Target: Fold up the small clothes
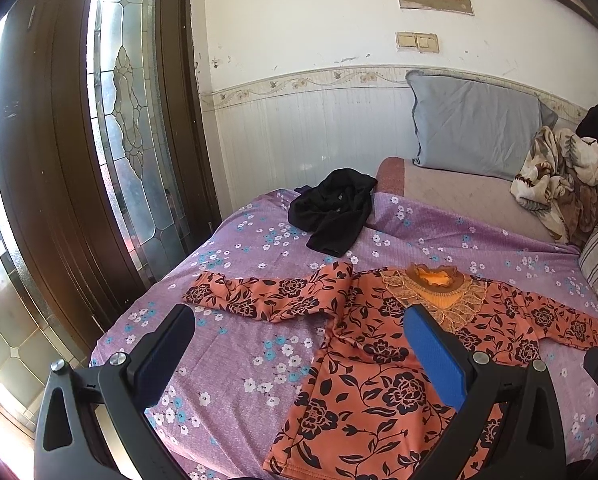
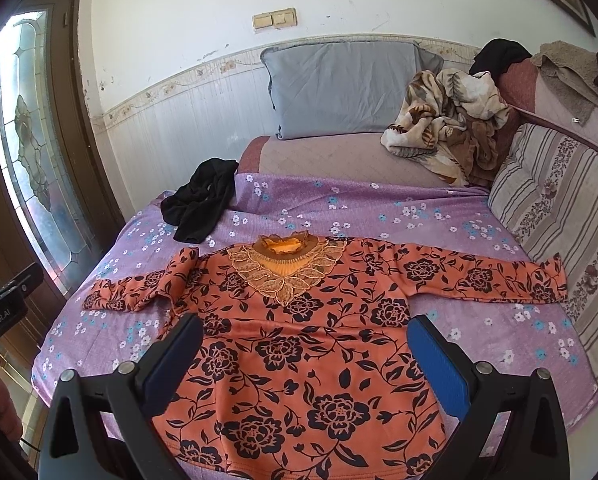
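Brown wooden door point(image 1: 51, 168) with a leaded glass panel point(image 1: 135, 120) fills the far left, sun coming through. Next over, a purple flowered bedsheet point(image 1: 235, 344) covers the bed, and a crumpled black garment point(image 1: 333, 212) lies on it near the far edge, well apart from the orange top. Left gripper point(image 1: 299, 356) hangs above the sheet with its jaws wide, holding nothing; its left finger sits over bare sheet, its right blue pad over the top's chest. Orange long-sleeved top point(image 2: 299, 344) with black flower print lies flat, face up, in the middle of the bed, collar away from the cameras, hem toward them. Its left-hand sleeve point(image 2: 139, 288) is bent and bunched at the elbow; its right-hand sleeve point(image 2: 491, 276) stretches out straight, cuff touching a striped cushion point(image 2: 559, 216). Right gripper point(image 2: 305, 364) hovers above the lower body of the top, jaws wide apart, gripping nothing; whether the fingers touch the cloth I cannot tell. Behind, a grey pillow point(image 2: 339, 88) leans on the white wall point(image 2: 179, 32) under two switches point(image 2: 275, 20), and a beige-brown blanket point(image 2: 451, 120) is heaped right of it.
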`<move>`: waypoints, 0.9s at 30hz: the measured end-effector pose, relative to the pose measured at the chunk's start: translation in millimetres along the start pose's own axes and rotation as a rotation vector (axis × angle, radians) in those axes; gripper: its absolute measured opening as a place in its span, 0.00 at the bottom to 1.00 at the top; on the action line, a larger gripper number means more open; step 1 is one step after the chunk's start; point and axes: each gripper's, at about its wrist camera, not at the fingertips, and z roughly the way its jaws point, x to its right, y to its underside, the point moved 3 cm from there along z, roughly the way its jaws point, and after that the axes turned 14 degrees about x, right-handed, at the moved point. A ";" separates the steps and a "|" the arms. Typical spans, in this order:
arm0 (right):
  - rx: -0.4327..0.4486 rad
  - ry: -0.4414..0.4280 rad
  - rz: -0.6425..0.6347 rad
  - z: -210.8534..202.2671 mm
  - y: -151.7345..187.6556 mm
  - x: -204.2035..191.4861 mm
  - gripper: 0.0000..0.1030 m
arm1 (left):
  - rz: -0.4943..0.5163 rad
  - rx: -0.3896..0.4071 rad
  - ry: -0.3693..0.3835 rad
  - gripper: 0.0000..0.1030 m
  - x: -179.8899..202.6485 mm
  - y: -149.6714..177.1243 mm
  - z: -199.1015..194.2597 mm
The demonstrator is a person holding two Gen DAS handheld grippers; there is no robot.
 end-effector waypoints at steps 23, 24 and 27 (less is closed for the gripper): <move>-0.049 -0.026 0.173 68.3 29.0 52.1 1.00 | 0.044 -0.234 0.103 1.00 57.3 62.3 79.4; -0.046 -0.032 0.231 79.4 34.2 69.3 1.00 | 0.042 -0.282 0.129 1.00 67.8 78.6 95.2; -0.062 0.023 0.432 118.2 57.7 139.5 1.00 | 0.079 -0.440 0.176 1.00 106.5 139.9 143.9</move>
